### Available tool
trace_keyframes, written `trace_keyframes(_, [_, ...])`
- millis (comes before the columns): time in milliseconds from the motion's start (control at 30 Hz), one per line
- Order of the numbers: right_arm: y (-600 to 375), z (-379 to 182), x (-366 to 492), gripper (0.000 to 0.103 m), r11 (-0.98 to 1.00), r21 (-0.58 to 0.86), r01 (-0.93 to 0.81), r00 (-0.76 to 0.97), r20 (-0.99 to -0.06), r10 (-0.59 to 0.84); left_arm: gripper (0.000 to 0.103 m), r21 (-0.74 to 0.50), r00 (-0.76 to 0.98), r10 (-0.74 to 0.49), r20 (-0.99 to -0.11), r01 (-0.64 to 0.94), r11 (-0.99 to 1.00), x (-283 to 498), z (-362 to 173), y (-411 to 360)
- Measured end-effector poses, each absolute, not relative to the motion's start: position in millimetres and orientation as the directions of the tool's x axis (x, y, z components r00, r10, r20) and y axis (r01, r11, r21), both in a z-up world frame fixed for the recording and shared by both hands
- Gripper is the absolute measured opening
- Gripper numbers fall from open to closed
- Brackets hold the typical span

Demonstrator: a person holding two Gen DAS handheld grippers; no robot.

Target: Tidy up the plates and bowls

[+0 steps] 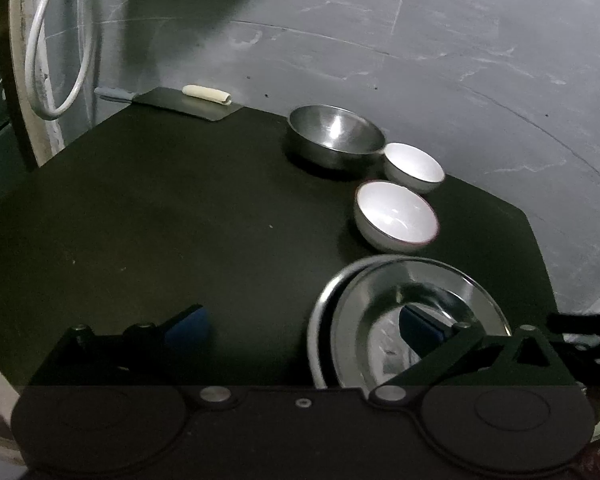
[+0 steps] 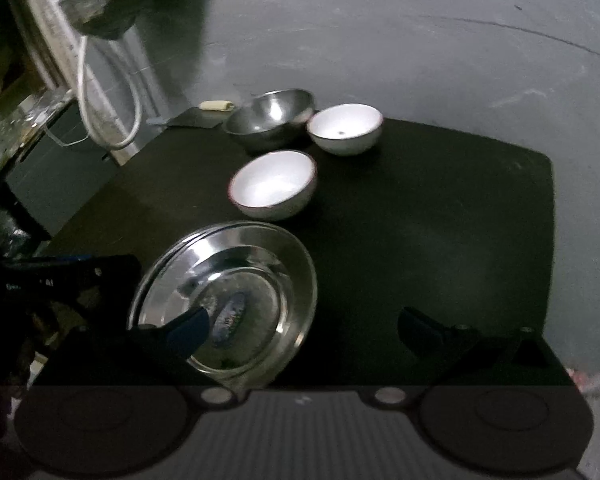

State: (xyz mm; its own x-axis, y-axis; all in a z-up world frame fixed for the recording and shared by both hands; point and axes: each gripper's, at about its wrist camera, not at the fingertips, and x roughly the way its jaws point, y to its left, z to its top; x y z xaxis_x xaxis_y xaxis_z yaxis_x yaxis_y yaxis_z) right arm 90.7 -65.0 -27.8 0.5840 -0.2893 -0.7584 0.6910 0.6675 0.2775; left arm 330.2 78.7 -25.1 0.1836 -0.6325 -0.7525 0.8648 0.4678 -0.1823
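Observation:
A stack of shiny steel plates [image 1: 380, 300] [image 2: 228, 280] lies on the black table [image 1: 140, 200] near its front. Behind it stand two white bowls with dark rims, the nearer one [image 1: 396, 218] [image 2: 274, 184] and the farther one [image 1: 414, 168] [image 2: 344, 128], and a steel bowl [image 1: 336, 136] [image 2: 270, 118] at the back. My left gripper [image 1: 304, 326] is open, its right finger hovering over the plates. My right gripper [image 2: 306, 328] is open too, its left finger above the same stack. Nothing is held.
A cleaver [image 1: 188, 102] with a grey handle lies at the table's far edge with a pale roll [image 1: 206, 93] on it. A white cable [image 1: 60, 60] hangs in a loop at the left. A grey wall [image 1: 420, 40] stands close behind the table.

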Motion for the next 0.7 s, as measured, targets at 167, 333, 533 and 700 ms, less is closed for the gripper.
trace_keyframes(167, [-77, -26, 83, 0.103, 0.611, 0.270, 0.744, 0.552, -0.764, -0.335, 0.102, -0.171, 0.218, -0.613, -0.759, 0.842, 0.511, 360, -22, 63])
trace_keyframes(333, [-106, -10, 93, 0.103, 0.599, 0.238, 0.764, 0.550, -0.726, -0.413, 0.102, -0.174, 0.256, -0.636, -0.728, 0.828, 0.533, 403, -8, 36])
trace_keyframes(533, [-153, 13, 157, 0.099, 0.688, 0.190, 0.700, 0.612, -0.656, -0.442, 0.102, -0.231, 0.227, -0.680, -0.697, 0.827, 0.512, 451, -10, -33])
trace_keyframes(700, [-188, 8, 229, 0.085, 0.764, 0.116, 0.635, 0.628, -0.653, -0.423, 0.102, -0.295, 0.183, -0.679, -0.711, 0.799, 0.524, 474, -27, -76])
